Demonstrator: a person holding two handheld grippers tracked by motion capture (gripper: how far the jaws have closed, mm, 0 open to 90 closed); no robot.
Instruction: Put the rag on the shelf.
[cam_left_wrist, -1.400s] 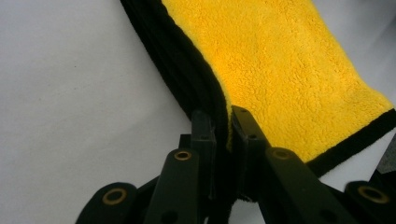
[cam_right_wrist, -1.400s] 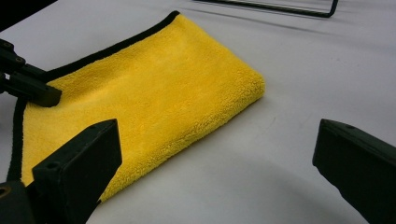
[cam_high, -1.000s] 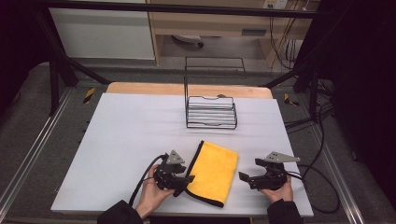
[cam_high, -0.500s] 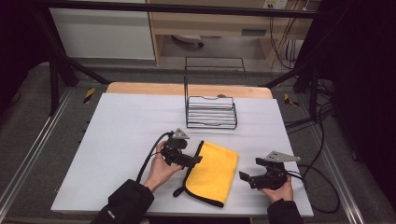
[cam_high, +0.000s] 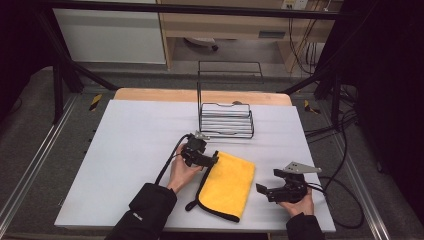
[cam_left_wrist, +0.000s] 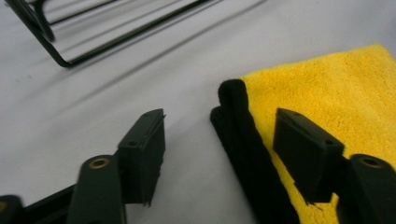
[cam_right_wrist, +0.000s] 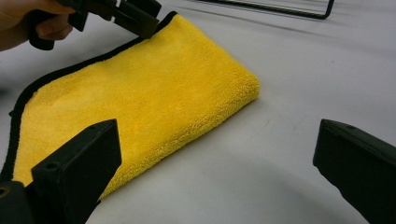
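Two hand-held grippers, one folded cloth: we are lining up the first pinch

We read this as the approach step. Our left hand-held gripper (cam_high: 212, 161) sits at the far left corner of the yellow cloth (cam_high: 227, 184), its jaws spread wide and holding nothing. In the left gripper view the cloth's black-trimmed corner (cam_left_wrist: 232, 95) lies just ahead of the gap; one jaw hangs over the yellow pile, the other over bare worktop (cam_high: 135, 145). We cannot tell whether either jaw touches the cloth.

Our right hand-held gripper (cam_high: 266, 190) waits just off the cloth's right side, also wide open and empty. From its own view the cloth lies ahead and to the left, with the folded edge (cam_right_wrist: 243, 95) nearest and the worktop between.

The cloth lies flat and folded on the near part of the worktop, between the two hand-held grippers. A wire rack (cam_high: 226, 120) stands beyond the left one, apart from the cloth.

Next, we judge, the left jaws must drop low at the corner so one slides under the layers, then close on them. The stacked trim looks thick, so a shallow bite may catch only the top layer.
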